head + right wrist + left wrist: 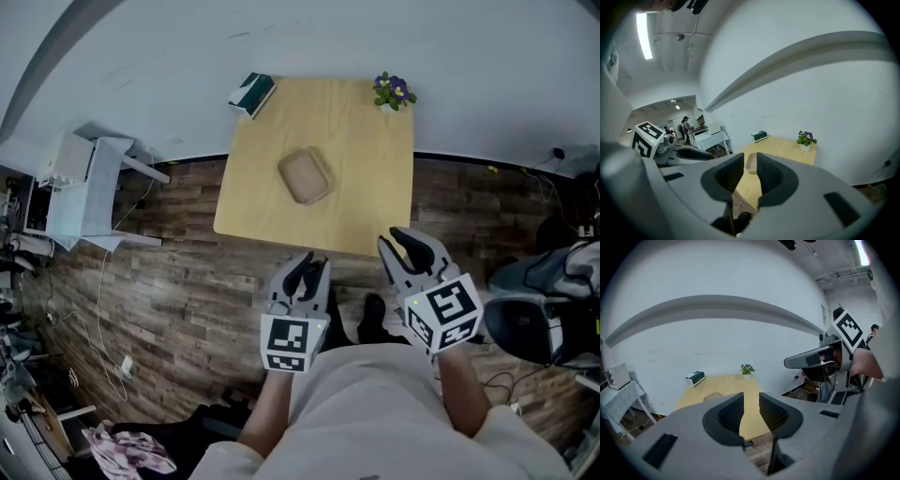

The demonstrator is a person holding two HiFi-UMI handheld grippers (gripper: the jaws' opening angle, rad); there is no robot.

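I hold both grippers side by side over the wood floor, just short of the near edge of a light wooden table (366, 178). My left gripper (307, 268) (751, 399) stands open by a narrow gap with nothing between its pads. To its right my right gripper (410, 242) (750, 159) is likewise slightly open and empty. Both point at the table. On the table lie a tan shallow tray (305, 175) (751, 162) in the middle, a green tissue box (251, 94) (695, 378) at the far left corner, and a small potted plant (393, 91) (806, 139) at the far right corner.
A white side table (84, 187) with a box on it stands at the left by the wall. A dark office chair (534, 319) is close on the right. Cables trail over the floor at the left (94, 309). My shoes (372, 319) show below the grippers.
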